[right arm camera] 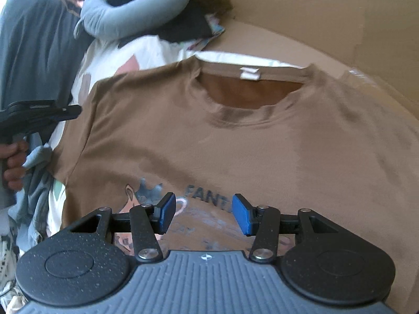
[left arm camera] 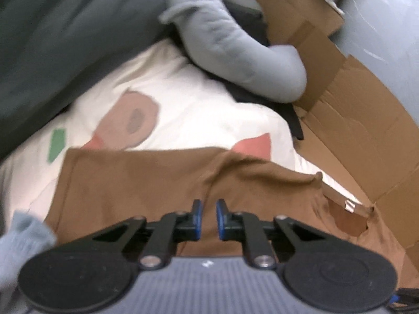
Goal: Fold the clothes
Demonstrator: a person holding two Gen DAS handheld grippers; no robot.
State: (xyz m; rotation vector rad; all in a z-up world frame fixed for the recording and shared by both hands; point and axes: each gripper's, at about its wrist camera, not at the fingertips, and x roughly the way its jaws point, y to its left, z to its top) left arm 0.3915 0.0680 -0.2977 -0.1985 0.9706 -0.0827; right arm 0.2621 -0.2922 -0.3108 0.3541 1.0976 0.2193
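A brown T-shirt (right arm camera: 235, 136) lies spread front-up on the bed, collar and white label (right arm camera: 250, 73) at the far side, a printed graphic near my right gripper. My right gripper (right arm camera: 201, 213) is open and empty, hovering over the shirt's chest print. My left gripper (left arm camera: 208, 218) is over the shirt's sleeve side (left arm camera: 157, 183), its jaws a narrow gap apart with no cloth between them. It also shows in the right wrist view (right arm camera: 65, 112) at the shirt's left shoulder edge, held by a hand.
A white duvet with coloured patches (left arm camera: 183, 104) lies under the shirt. A grey-blue neck pillow (left arm camera: 230, 44) and dark clothes lie beyond. A dark pillow (left arm camera: 65, 39) is at left. Flattened cardboard (left arm camera: 366, 130) runs along the right. Grey-blue cloth (right arm camera: 36, 162) lies at the left.
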